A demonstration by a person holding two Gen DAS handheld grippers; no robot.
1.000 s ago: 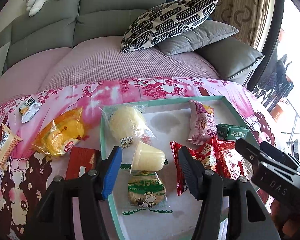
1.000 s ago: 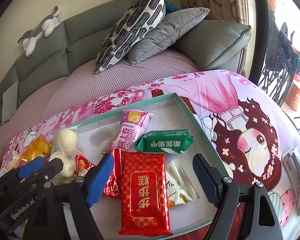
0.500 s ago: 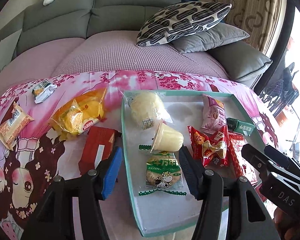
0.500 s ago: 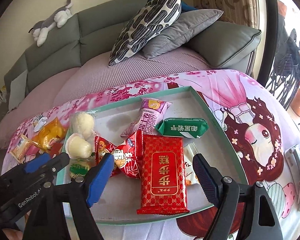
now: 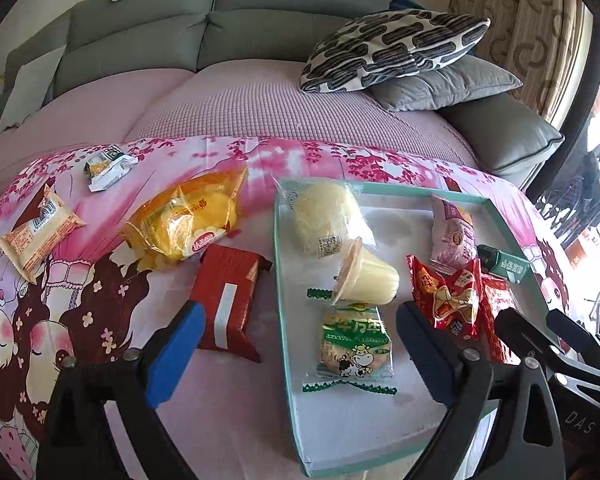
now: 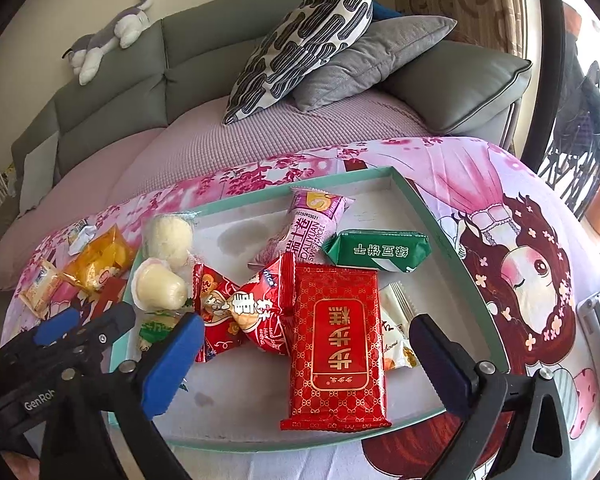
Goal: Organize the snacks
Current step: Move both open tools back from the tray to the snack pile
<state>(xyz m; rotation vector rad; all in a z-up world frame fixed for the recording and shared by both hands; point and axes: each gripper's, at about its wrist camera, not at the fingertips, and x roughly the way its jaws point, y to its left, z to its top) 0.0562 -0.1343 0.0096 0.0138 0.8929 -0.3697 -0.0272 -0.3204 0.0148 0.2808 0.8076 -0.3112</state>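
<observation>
A: Left gripper (image 5: pixel 296 340)?
B: Jaws opening, nothing gripped; it hangs over the teal-rimmed shallow tray (image 5: pixel 281 280) edge, by the dark red foil snack packet (image 5: pixel 228 300) lying on the pink cartoon-print cloth (image 5: pixel 100 288).
A: Right gripper (image 6: pixel 304 354)?
B: Opening too, unladen, above the red gold-patterned flat packet (image 6: pixel 336 344) inside the tray.

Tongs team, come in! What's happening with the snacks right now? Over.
Left tongs and right tongs opening, both empty. Red packet, yellow bag and two small packs not yet in the tray. Nothing in the way.
</observation>
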